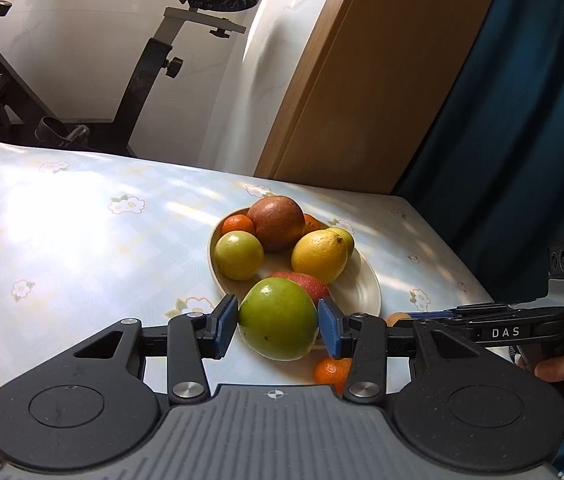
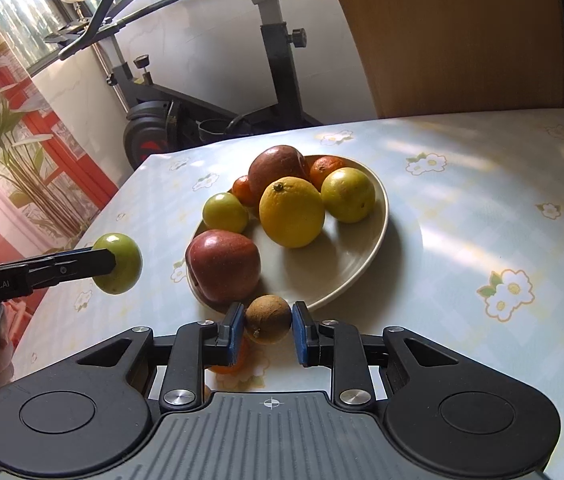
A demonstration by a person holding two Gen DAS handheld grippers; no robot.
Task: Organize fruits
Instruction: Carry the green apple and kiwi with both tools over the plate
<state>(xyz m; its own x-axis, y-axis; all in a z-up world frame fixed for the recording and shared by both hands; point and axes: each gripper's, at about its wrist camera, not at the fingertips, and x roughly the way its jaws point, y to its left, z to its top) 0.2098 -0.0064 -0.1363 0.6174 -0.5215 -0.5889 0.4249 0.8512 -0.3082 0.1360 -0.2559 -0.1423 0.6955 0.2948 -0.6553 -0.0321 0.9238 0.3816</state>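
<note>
A person's left gripper [image 1: 277,326] clamps a green apple [image 1: 277,319] between its blue pads, holding it in the air just short of the plate [image 1: 358,288]; from the right wrist view the same apple [image 2: 118,263] hangs clear of the tablecloth [image 2: 482,200], off to the left of the plate [image 2: 346,276]. The right gripper [image 2: 268,326] grips a small brown fruit [image 2: 268,319] between its pads, right at the plate's near rim.

Ahead of both grippers the plate carries a red apple [image 2: 222,267] nearest the right gripper, a lemon [image 2: 292,212] beyond it, two yellow-green fruits [image 2: 348,195] on either side of the lemon, a large reddish-brown fruit [image 2: 277,170] at the far side, and two tangerines [image 2: 324,168] tucked beside that.

A loose tangerine [image 1: 332,370] lies on the tablecloth below the left gripper's right pad, partly hidden; an orange shape under the right gripper's left finger may be the same one.

An exercise bike [image 2: 217,92] stands past the table's far edge.
</note>
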